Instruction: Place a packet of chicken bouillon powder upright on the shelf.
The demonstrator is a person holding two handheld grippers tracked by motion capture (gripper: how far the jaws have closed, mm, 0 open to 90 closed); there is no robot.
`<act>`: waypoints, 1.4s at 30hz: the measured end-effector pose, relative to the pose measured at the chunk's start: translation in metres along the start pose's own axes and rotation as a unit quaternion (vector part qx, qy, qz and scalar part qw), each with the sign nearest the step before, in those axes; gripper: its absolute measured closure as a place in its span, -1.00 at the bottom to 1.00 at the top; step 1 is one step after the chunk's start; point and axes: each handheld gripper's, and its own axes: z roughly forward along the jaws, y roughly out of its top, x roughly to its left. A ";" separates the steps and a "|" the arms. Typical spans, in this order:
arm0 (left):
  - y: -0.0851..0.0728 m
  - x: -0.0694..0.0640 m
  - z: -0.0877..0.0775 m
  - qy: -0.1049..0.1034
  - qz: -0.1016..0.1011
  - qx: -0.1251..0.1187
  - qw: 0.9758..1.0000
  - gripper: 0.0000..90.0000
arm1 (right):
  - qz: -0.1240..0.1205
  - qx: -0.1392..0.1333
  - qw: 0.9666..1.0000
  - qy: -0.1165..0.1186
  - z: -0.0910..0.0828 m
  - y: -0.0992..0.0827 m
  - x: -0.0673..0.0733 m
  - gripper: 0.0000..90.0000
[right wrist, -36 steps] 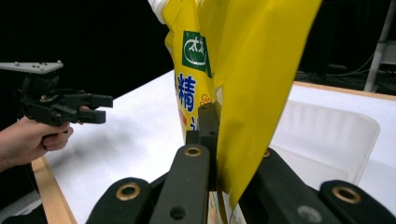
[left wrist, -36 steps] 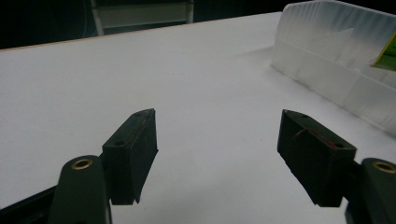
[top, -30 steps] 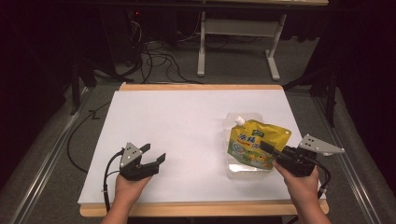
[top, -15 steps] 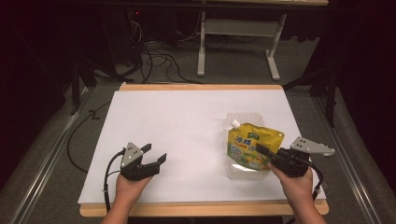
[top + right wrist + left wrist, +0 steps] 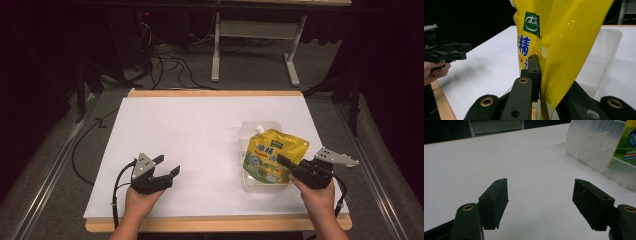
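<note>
- While the right tongs [image 5: 281,161] are clamped on the edge of the yellow pouch [image 5: 272,156], the high view has that pouch sitting in a clear plastic tub [image 5: 250,131] on the right half of the table [image 5: 190,130], white spout up at the far end.
- Same view: left tongs [image 5: 167,166] sit near the front-left of the table, released, nothing in them, well apart from the pouch.
- Left gripper view: jaws stand wide over bare white surface, with the tub wall [image 5: 594,147] and a sliver of pouch [image 5: 627,142] off at the upper right.
- Right gripper view: the pouch [image 5: 564,37] film is pinched between the jaws and bent into a fold, tub [image 5: 604,57] behind it, other hand's tongs [image 5: 467,51] off at the left.
- What could go wrong, my guess: slick film plus a grip that's only on the edge means the pouch could slide out, or flop over the tub rim if it's let go badly. The tub looks light too, so a sideways drag might tip it or scoot it.
- Surface is a flat white sheet on a wood-edged table. The room's dark, with cables [image 5: 165,55] on the floor and a white frame stand [image 5: 255,35] behind.
</note>
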 end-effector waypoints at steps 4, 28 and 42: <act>0.000 0.000 0.000 -0.004 -0.004 0.001 1.000 -0.35 | 0.002 0.003 1.000 -0.004 0.000 0.000 0.000 0.87; 0.008 -0.022 -0.003 -0.033 0.023 -0.003 0.999 -0.36 | -0.015 -0.042 0.997 -0.066 -0.012 0.016 0.015 -0.61; 0.008 -0.022 -0.003 -0.034 0.024 -0.001 0.999 -0.36 | -0.039 -0.089 0.992 -0.075 -0.035 0.040 0.031 -0.66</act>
